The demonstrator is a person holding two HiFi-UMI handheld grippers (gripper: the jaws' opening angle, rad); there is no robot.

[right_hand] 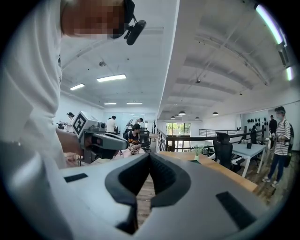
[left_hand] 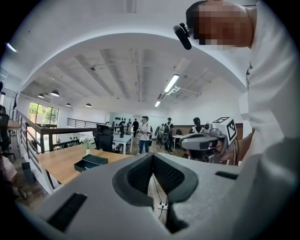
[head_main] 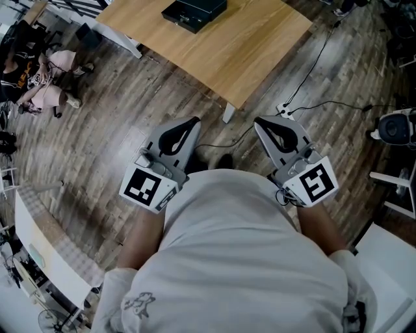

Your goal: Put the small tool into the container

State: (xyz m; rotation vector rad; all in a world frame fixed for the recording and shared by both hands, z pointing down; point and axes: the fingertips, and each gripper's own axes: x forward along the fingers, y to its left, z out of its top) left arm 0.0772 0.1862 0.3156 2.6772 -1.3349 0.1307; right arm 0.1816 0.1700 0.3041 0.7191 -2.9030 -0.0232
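Note:
A black open box, the container [head_main: 194, 13], lies on a wooden table [head_main: 247, 45] ahead of me; the left gripper view shows the box [left_hand: 93, 161] at its left. I see no small tool in any view. I hold both grippers close to my body, over the wooden floor and short of the table. My left gripper [head_main: 194, 121] is shut with nothing in it, its tips meeting [left_hand: 153, 156]. My right gripper [head_main: 259, 121] is also shut and empty [right_hand: 149, 155]. Each gripper shows in the other's view, side by side.
A white table leg [head_main: 228, 112] stands just ahead of the grippers. A power strip [head_main: 284, 110] and cables lie on the floor at the right. A white desk [head_main: 39, 240] is at my lower left. Several people stand in the background [left_hand: 144, 133].

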